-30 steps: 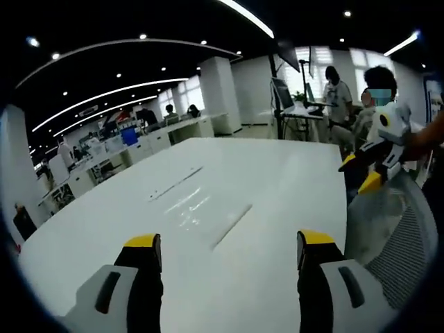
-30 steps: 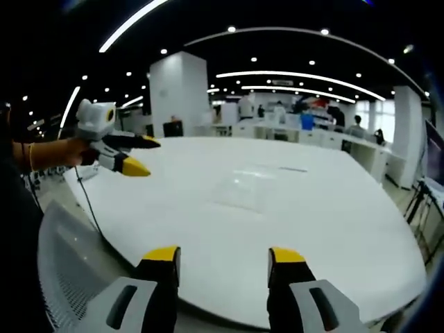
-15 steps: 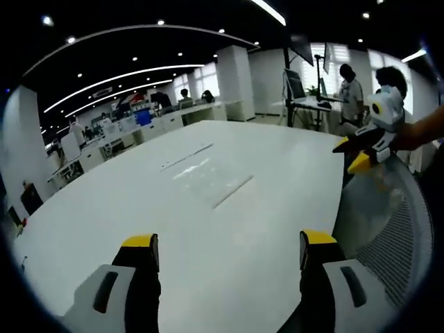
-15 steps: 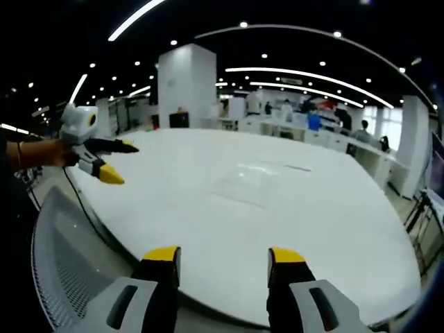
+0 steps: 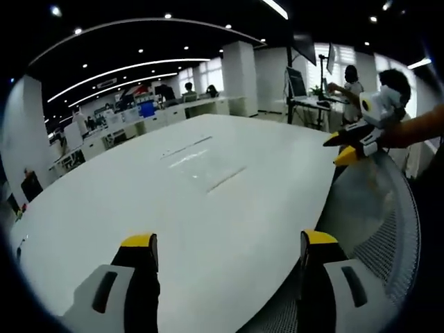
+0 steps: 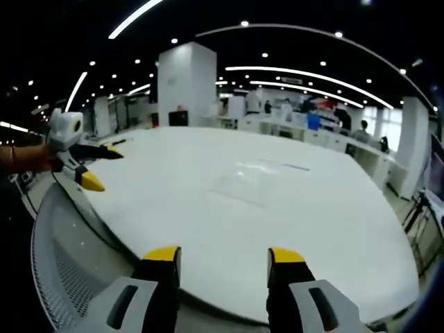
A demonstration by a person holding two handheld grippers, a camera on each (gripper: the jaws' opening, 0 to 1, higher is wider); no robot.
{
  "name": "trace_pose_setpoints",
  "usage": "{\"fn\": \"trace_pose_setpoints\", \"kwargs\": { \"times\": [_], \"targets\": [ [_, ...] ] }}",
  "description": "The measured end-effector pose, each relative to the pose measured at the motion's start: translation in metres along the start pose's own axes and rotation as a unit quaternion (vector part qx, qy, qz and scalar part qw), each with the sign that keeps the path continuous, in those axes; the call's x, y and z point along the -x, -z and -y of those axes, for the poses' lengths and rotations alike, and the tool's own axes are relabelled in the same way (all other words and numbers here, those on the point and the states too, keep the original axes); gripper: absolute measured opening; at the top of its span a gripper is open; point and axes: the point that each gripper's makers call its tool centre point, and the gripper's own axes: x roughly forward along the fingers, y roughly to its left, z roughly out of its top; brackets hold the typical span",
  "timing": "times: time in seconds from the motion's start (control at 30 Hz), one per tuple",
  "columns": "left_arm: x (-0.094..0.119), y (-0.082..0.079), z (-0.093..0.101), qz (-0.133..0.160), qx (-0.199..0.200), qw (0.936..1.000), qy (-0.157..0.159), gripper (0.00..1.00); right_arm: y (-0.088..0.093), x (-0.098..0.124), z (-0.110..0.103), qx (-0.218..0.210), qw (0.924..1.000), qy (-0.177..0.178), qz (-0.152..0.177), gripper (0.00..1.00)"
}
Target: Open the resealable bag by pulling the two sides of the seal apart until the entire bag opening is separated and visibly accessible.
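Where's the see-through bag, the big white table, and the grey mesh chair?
clear flat plastic resealable bag (image 6: 244, 186), right gripper view, its middle.
large white round-edged table (image 5: 125, 201), left gripper view, bare top.
grey mesh chair back (image 6: 66, 253), right gripper view, mesh panel.

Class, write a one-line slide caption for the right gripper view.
Open right gripper faces a clear bag lying flat on the white table; the open left gripper hovers apart.

left claw (image 5: 225, 251): jaws apart, holding nothing | right claw (image 6: 223, 262): jaws apart, holding nothing
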Motion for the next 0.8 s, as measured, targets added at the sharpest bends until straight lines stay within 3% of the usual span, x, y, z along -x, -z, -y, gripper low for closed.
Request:
{"fn": "trace_pose_setpoints", "kwargs": {
  "times": [0.23, 0.47, 0.67, 0.8],
  "targets": [
    [0.002, -0.005, 0.006, 0.025, 0.020, 0.9995, 0.001, 0.90, -0.005, 0.003, 0.006, -0.004, 0.9996, 0.024, 0.017, 0.51],
    [0.004, -0.008, 0.007, 0.044, 0.051, 0.9978, 0.001, 0.93, -0.017, 0.008, 0.010, -0.032, 0.9978, 0.023, 0.054, 0.66],
    [0.003, -0.006, 0.006, 0.043, 0.058, 0.9974, -0.006, 0.99, -0.024, 0.009, 0.014, -0.041, 0.9954, 0.033, 0.080, 0.79],
    [0.004, -0.008, 0.009, 0.052, 0.070, 0.9962, -0.002, 0.99, -0.023, 0.009, 0.019, -0.050, 0.9949, 0.041, 0.078, 0.83]
  ]
}}
